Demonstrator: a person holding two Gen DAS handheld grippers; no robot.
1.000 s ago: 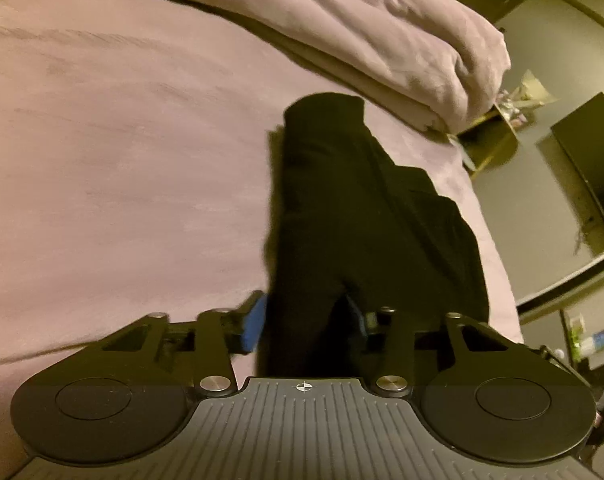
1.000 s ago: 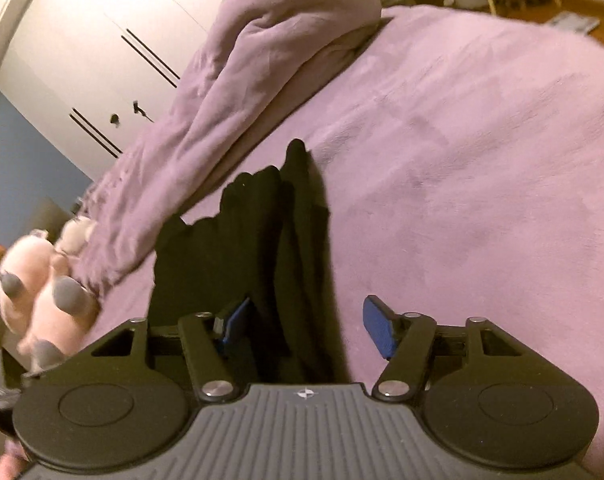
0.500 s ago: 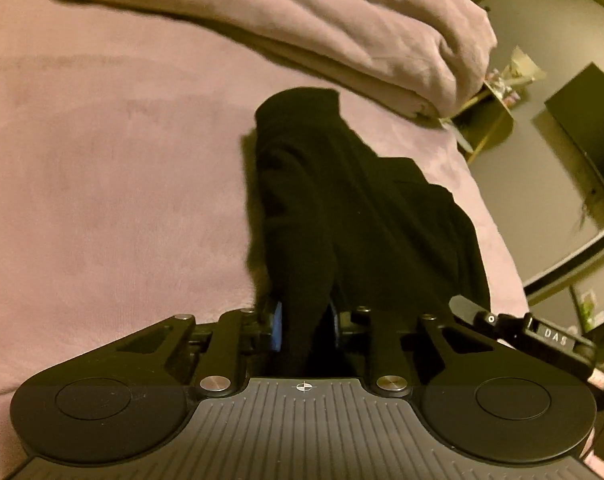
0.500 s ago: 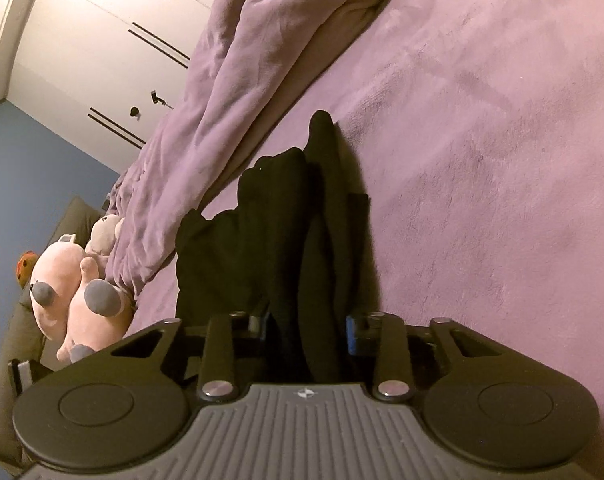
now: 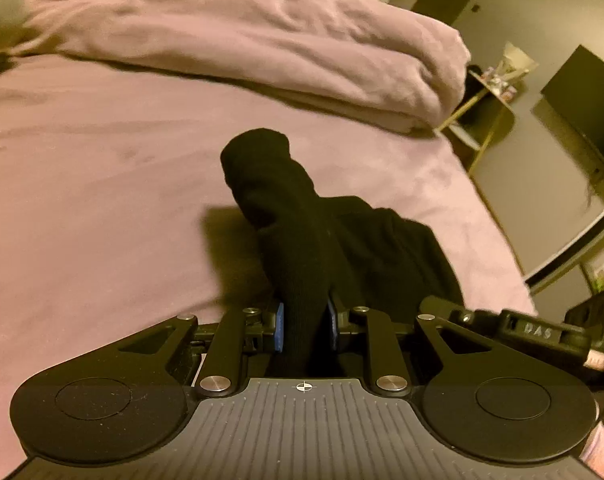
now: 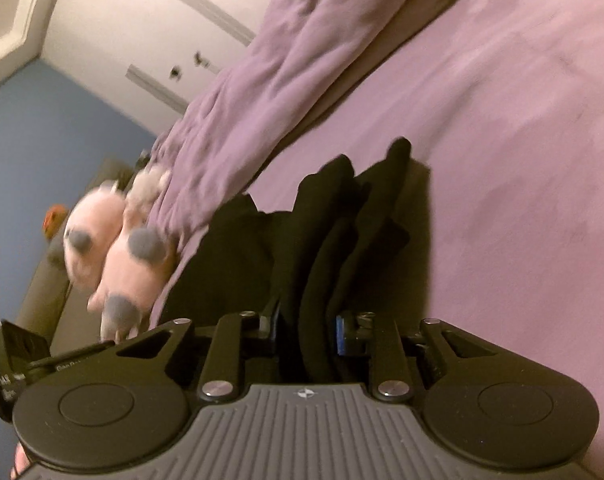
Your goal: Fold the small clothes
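A rumpled purple duvet (image 5: 262, 40) lies across a purple bed (image 5: 82, 200), pink plush toys (image 6: 114, 248) beside white wardrobe doors (image 6: 142, 32).

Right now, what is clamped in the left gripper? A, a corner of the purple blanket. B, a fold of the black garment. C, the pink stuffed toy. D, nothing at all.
B: in the left wrist view the left gripper has its blue pads pressed on a fold of the black garment, which lifts off the purple bed cover.
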